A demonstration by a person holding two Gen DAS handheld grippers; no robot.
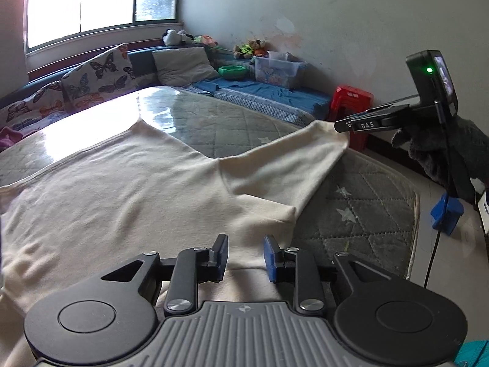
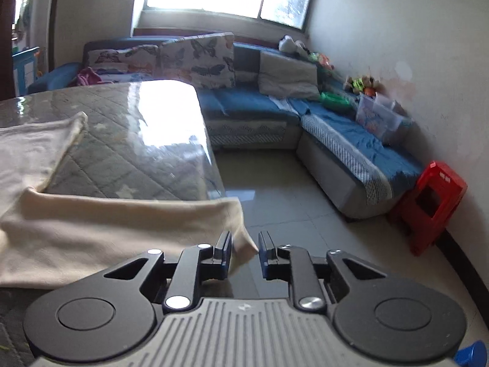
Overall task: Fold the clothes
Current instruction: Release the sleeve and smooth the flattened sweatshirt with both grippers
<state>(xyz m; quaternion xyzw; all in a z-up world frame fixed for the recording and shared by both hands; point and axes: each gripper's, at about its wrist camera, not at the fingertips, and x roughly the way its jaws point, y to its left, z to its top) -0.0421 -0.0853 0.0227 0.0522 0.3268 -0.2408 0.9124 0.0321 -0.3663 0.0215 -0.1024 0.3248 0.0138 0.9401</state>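
A cream garment point(image 1: 128, 189) is lying spread over a bench point(image 1: 232, 122) topped with a grey quilted cover under a glossy sheet, its body filling the near-left part of the surface and 1 sleeve point(image 1: 293, 156) stretching away to the right, so the sleeve's long axis is running from the body out toward the bench's right edge and rising slightly at its tip. In the left wrist view the right hand-held gripper point(image 1: 343, 127) is reaching in from the right, held by a hand in a dark fuzzy glove point(image 1: 443, 153), and its 2 fingers appear to be pinching the sleeve's cuff; in its own view the blurred cuff corner point(image 2: 244, 244) is sitting against the left pad, with a gap showing between the pads, so how firmly it is gripping cannot be told. The left hand-held gripper point(image 1: 246, 252) is hovering low over the garment's near hem, its blue pads parted with nothing between them. A blue corner sofa point(image 2: 336, 122) and a red plastic stool point(image 2: 431, 205) are standing against the wall beyond
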